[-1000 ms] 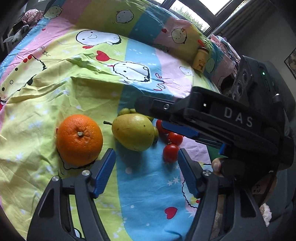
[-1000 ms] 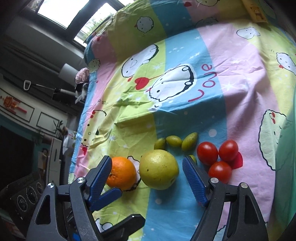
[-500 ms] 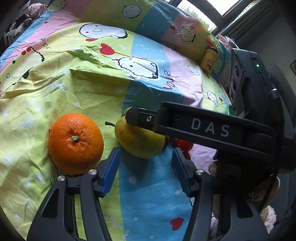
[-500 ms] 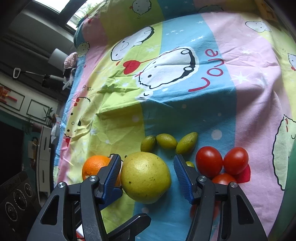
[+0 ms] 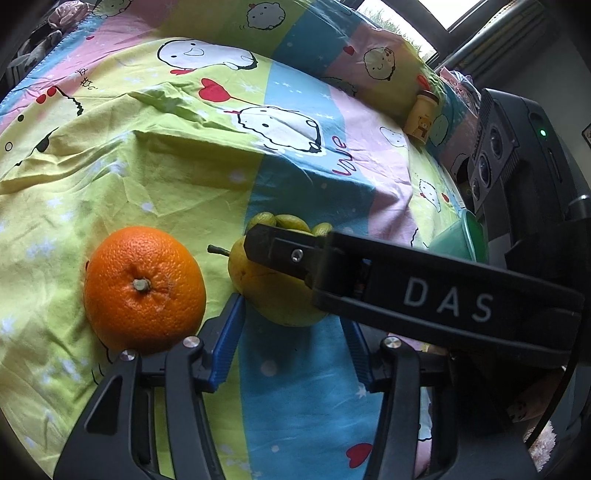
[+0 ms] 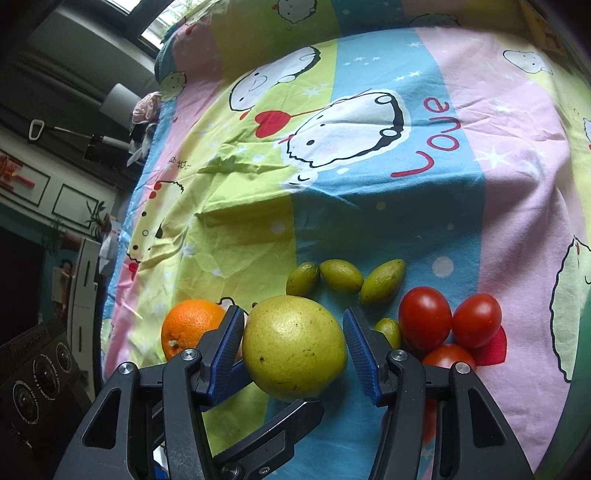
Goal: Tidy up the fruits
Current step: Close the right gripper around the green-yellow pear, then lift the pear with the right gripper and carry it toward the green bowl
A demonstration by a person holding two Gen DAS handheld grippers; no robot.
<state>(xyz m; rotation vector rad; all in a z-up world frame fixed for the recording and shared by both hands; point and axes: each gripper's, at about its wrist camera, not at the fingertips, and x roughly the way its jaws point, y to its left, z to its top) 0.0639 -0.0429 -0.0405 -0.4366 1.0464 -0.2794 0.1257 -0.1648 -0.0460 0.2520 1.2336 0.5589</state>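
Bedroom: cartoon bedsheet (image 6: 406, 206), window (image 5: 399, 18)

An orange (image 5: 144, 288) with its stem end up rests on the yellow-green stripe of the bed sheet (image 6: 424, 206), near the sheet's near edge. Just beside it, on the blue stripe, lies a yellow-green pear (image 6: 294, 348), its short stem pointing toward the orange. Beyond the pear, three small green oval fruits (image 6: 341, 276) sit in a row; a fourth (image 6: 388, 329) lies beside the pear. Three red tomatoes (image 6: 424, 323) cluster together, touching, at the edge of the pink stripe.
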